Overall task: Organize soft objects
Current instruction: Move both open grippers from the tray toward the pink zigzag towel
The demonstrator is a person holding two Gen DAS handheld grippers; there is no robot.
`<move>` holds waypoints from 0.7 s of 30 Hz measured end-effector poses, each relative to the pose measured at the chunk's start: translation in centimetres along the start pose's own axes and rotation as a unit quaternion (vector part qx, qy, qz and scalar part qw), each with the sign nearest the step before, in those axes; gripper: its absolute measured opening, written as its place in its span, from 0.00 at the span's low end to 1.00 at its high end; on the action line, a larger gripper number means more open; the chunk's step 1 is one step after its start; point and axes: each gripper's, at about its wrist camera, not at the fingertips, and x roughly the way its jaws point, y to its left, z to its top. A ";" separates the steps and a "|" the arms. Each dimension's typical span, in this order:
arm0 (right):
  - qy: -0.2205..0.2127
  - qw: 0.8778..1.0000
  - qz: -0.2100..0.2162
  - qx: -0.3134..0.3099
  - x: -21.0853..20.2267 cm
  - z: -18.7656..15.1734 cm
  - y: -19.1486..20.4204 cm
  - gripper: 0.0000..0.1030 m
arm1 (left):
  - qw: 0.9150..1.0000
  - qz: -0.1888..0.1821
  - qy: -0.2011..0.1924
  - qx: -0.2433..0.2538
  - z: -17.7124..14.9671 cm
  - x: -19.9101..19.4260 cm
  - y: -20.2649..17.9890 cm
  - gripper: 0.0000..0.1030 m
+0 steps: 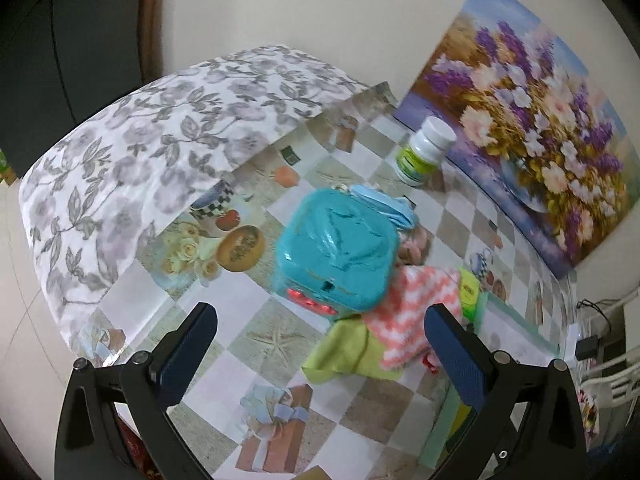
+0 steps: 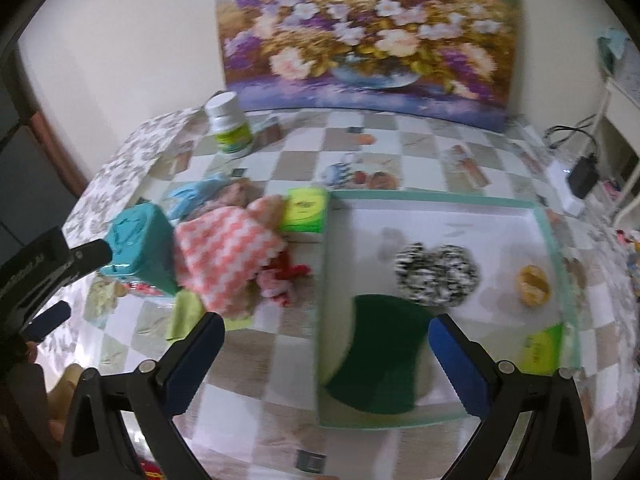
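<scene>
Teal box (image 1: pixel 340 248) fills the left wrist view, sitting against the pink zigzag cloth (image 1: pixel 404 312) with the left gripper (image 1: pixel 320 344) spread wide and empty. Only the right wrist view shows the white tray (image 2: pixel 440 216) holding a green scouring pad (image 2: pixel 380 360) and speckled scrubbers (image 2: pixel 438 274); right gripper (image 2: pixel 326 356) also spread, over the pad.

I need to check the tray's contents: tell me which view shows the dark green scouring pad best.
The right wrist view: the dark green scouring pad lies unobstructed in the white tray. The left wrist view doesn't show it.
</scene>
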 end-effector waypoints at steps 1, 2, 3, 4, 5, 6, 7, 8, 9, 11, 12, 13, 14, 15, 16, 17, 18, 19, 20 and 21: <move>0.001 1.000 0.004 -0.003 0.3 0.0 0.4 1.00 | 1.000 0.002 0.004 -0.001 0.1 0.3 0.2 1.00; 0.003 1.000 0.006 -0.007 0.6 0.1 0.9 1.00 | 1.000 0.003 0.008 -0.002 0.2 0.6 0.4 1.00; 0.005 1.000 0.008 -0.011 1.0 0.1 1.3 1.00 | 1.000 0.004 0.013 -0.005 0.2 0.8 0.5 1.00; 0.007 1.000 0.009 -0.014 1.2 0.1 1.6 1.00 | 1.000 0.002 0.018 -0.009 0.2 1.1 0.7 1.00; 0.011 1.000 0.011 -0.019 1.6 0.1 2.0 1.00 | 1.000 0.002 0.024 -0.012 0.2 1.5 0.9 1.00; 0.013 1.000 0.012 -0.020 1.8 0.1 2.2 1.00 | 1.000 0.003 0.028 -0.014 0.1 1.7 1.0 1.00; 0.015 1.000 0.014 -0.023 2.2 0.1 2.5 1.00 | 0.999 0.006 0.034 -0.014 0.1 2.0 1.0 1.00; 0.016 0.999 0.017 -0.026 2.5 0.2 2.8 1.00 | 0.999 0.006 0.042 -0.015 0.0 2.3 1.1 1.00; 0.016 0.999 0.020 -0.028 2.8 0.2 3.0 1.00 | 0.999 0.005 0.047 -0.015 0.0 2.6 1.1 1.00; 0.018 0.999 0.024 -0.033 3.2 0.3 3.4 1.00 | 0.998 -0.002 0.064 -0.016 -0.1 3.3 1.2 1.00; 0.019 0.999 0.026 -0.035 3.5 0.3 3.6 1.00 | 0.997 -0.007 0.072 -0.019 -0.1 3.5 1.3 1.00; 0.019 0.999 0.027 -0.038 3.8 0.4 3.8 1.00 | 0.997 -0.012 0.077 -0.025 -0.1 3.8 1.4 1.00; 0.020 0.999 0.029 -0.041 4.0 0.4 4.0 1.00 | 0.997 -0.011 0.078 -0.026 -0.1 3.9 1.5 1.00; 0.019 0.998 0.031 -0.045 4.2 0.5 4.1 1.00 | 0.997 -0.007 0.079 -0.024 -0.1 4.1 1.5 1.00; 0.017 0.998 0.033 -0.049 4.4 0.6 4.3 1.00 | 0.997 0.004 0.079 -0.018 -0.1 4.3 1.4 1.00; 0.016 0.998 0.035 -0.053 4.7 0.6 4.4 0.98 | 0.997 0.012 0.079 -0.015 -0.1 4.4 1.3 1.00; 0.016 0.998 0.037 -0.055 5.0 0.7 4.5 0.97 | 0.996 0.019 0.081 -0.014 -0.2 4.6 1.4 1.00; 0.017 0.998 0.038 -0.056 5.2 0.8 4.6 0.96 | 0.996 0.023 0.086 -0.016 -0.2 4.9 1.5 1.00; 0.018 0.997 0.039 -0.058 5.4 0.9 4.7 0.94 | 0.995 0.025 0.090 -0.021 -0.2 5.1 1.7 1.00; 0.018 0.997 0.041 -0.061 5.7 0.9 4.8 0.92 | 0.995 0.026 0.095 -0.027 -0.2 5.3 2.0 1.00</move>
